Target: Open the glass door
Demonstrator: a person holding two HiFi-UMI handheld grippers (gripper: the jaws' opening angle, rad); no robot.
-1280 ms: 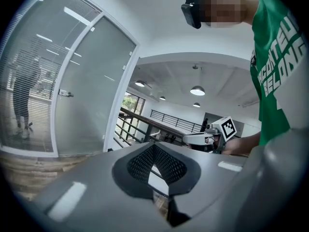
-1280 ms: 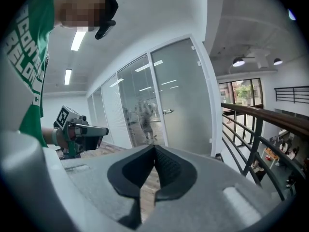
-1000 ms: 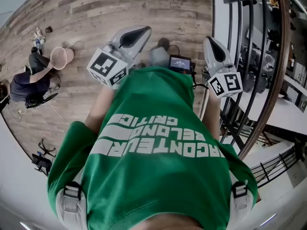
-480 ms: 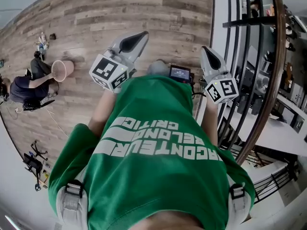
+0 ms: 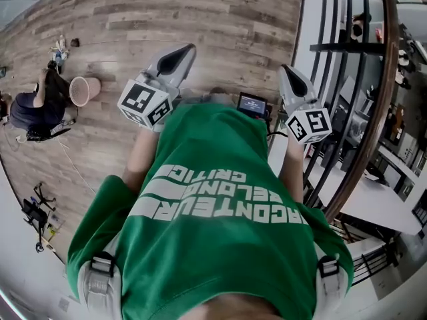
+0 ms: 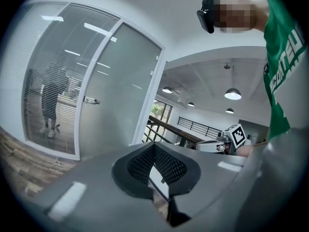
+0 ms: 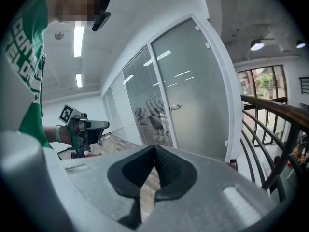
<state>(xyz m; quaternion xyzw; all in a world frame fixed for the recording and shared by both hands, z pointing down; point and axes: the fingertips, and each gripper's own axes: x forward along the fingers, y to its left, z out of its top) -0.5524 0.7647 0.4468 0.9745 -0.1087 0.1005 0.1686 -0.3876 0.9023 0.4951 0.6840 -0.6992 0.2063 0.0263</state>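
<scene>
The frosted glass door (image 6: 120,88) stands closed in a white frame, some distance ahead, with a small metal handle (image 6: 90,100) on its left edge. The right gripper view shows the same glass door (image 7: 198,93) and its handle (image 7: 175,107). My left gripper (image 5: 185,49) is held out over the wooden floor, its jaws shut on nothing, as the left gripper (image 6: 154,146) close-up confirms. My right gripper (image 5: 285,69) is held beside the railing, and the right gripper (image 7: 154,149) is likewise shut and empty. Both are far from the door.
A dark railing with a wooden handrail (image 5: 380,99) runs along my right side. To the left, a person (image 5: 30,109) crouches on the plank floor (image 5: 220,19) by a pink bucket (image 5: 83,90). Glass partition walls (image 6: 53,81) flank the door.
The head view has swung slightly, so the floor, railing and crouching person have shifted in frame. Both grippers stay held out in front, shut, the left one a little further left.
</scene>
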